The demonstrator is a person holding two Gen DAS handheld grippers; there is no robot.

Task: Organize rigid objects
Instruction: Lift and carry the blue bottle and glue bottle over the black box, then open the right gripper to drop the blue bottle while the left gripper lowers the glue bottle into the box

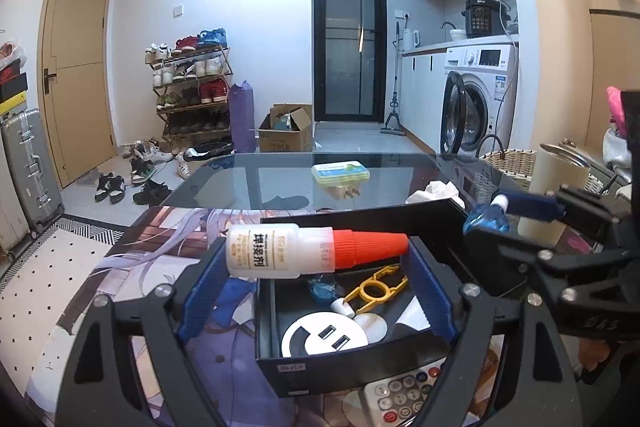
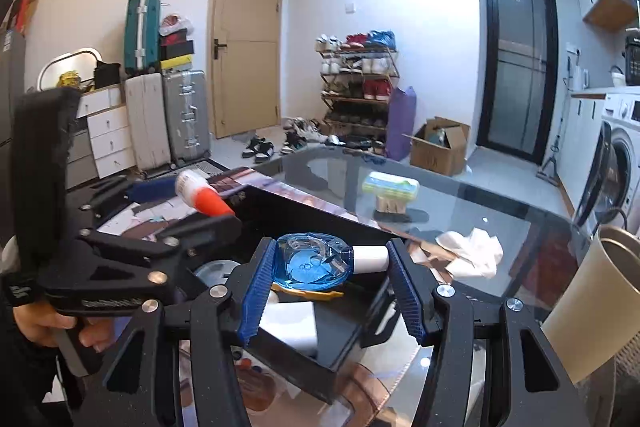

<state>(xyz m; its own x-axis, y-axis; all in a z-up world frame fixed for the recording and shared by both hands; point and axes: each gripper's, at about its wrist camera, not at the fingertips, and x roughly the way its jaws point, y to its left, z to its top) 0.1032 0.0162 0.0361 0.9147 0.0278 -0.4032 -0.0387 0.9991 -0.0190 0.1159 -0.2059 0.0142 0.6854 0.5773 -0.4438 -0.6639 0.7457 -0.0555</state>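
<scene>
Left gripper (image 1: pixel 316 291) clamps a white plastic glue bottle with a ribbed orange cone cap (image 1: pixel 316 253), bottle lying sideways across the blue ribbed pads, cap pointing right. It hangs just above the open black rectangular box (image 1: pixel 360 363) on the glass-top table (image 1: pixel 248 179).

Right gripper (image 2: pixel 332 287) clamps a small clear-blue flat bottle with a white cap (image 2: pixel 316 263), also sideways, cap to the right, jaws narrower than the left pair. It sits over the right part of the same box, near the box's far wall.

Inside the box: a yellow plastic ring-shaped clip (image 1: pixel 374 289), a white round disc with two USB slots (image 1: pixel 324 337), a small blue item too hidden to identify.

Near edge, just outside the box, a white remote with coloured buttons (image 1: pixel 400 397). Far on the glass lie a green-and-yellow plug adapter (image 1: pixel 340 175) and a crumpled white tissue (image 1: pixel 434 191). A beige cylindrical cup (image 1: pixel 554 187) stands right. A bare hand (image 2: pixel 44 327) grips the left tool's handle.
</scene>
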